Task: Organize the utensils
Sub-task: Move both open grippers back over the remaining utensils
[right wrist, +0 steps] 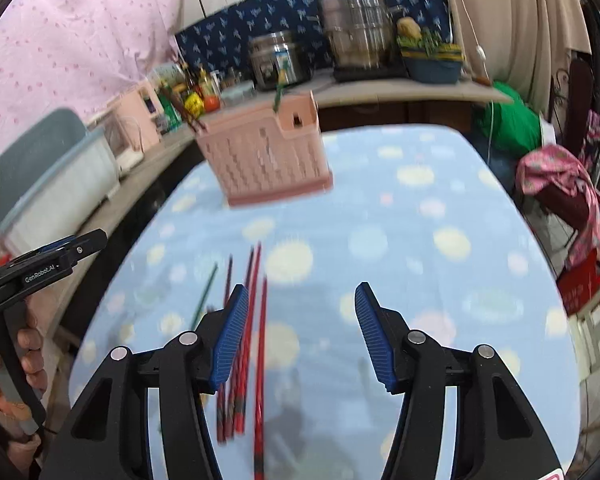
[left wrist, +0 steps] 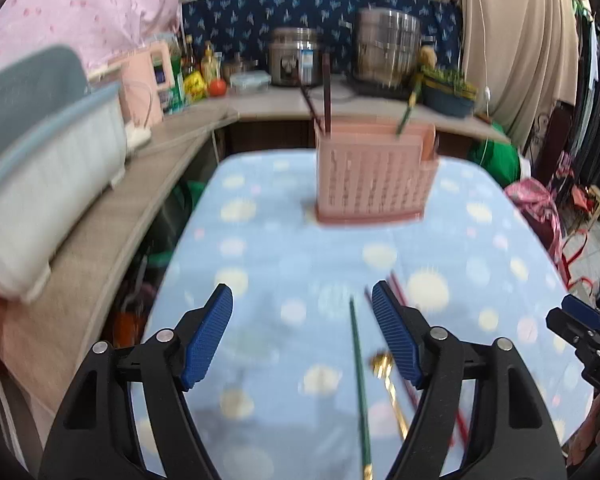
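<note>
both pairs of tongs are hanging over a table covered in a pale blue spotted cloth (left wrist: 284, 248), and both pictures are blurring a little. the left gripper (left wrist: 302, 338) is standing wide apart with nothing between its blue ribbed pads (left wrist: 208, 340), and the right gripper (right wrist: 300, 334) is likewise gaping wide and gripping nothing. a pink slotted utensil holder (left wrist: 374, 176) is sitting upright on the cloth toward the far end of the table, well apart from both grippers. two dark chopsticks (left wrist: 327, 92) are leaning out of its left end, and a green-handled utensil (left wrist: 410, 104) is sticking up from a compartment nearer its right end; which compartment exactly is hard to tell. on the cloth near the left gripper, a green chopstick (left wrist: 360, 380) is lying lengthwise between the fingers, just beside a gold spoon (left wrist: 388, 380) whose bowl is sitting close to the inner face of the right-hand finger. a bunch of red chopsticks (right wrist: 252, 344) is lying on the cloth, running under and beside the left-hand finger of the right gripper, with one more dark stick and the green one lying a little to their left. behind the table, a counter is carrying two steel pots (left wrist: 386, 52), bottles and a white dish rack (left wrist: 48, 184)
</note>
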Demonstrator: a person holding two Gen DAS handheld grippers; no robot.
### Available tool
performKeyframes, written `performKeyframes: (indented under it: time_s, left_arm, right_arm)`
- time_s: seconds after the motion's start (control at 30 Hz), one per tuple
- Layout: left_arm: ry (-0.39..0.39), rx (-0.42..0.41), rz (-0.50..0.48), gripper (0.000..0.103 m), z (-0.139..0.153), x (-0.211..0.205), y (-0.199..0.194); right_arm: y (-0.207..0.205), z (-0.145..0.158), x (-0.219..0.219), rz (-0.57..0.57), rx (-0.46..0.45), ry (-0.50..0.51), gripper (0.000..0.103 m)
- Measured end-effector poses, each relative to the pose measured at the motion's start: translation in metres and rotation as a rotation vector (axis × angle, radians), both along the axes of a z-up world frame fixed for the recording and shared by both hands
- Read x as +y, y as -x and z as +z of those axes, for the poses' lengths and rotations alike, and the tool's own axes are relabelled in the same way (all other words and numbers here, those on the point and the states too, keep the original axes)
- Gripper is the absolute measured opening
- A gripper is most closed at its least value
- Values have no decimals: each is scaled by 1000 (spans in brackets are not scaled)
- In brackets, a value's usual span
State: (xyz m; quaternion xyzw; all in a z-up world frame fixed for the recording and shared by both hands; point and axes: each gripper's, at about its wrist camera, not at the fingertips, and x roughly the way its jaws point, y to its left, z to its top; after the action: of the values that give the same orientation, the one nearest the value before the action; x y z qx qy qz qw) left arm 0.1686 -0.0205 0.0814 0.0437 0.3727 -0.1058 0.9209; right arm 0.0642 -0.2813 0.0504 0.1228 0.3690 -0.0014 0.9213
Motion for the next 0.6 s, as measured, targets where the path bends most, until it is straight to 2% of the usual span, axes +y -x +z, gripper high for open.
performKeyframes:
  time_s: [0.07,0.23,0.6]
  left_arm:
    - [-24,22,4,69,-18,2,14]
    - [-21,83,-8,69,-52,6,48]
    - [-51,146,-70,69,-92,-14,93]
  right_arm:
    - [17,-19,5,1,38,3,54]
    - [49,-51,26,24,101,40,54]
    - [73,-83,62,80,161,52,53]
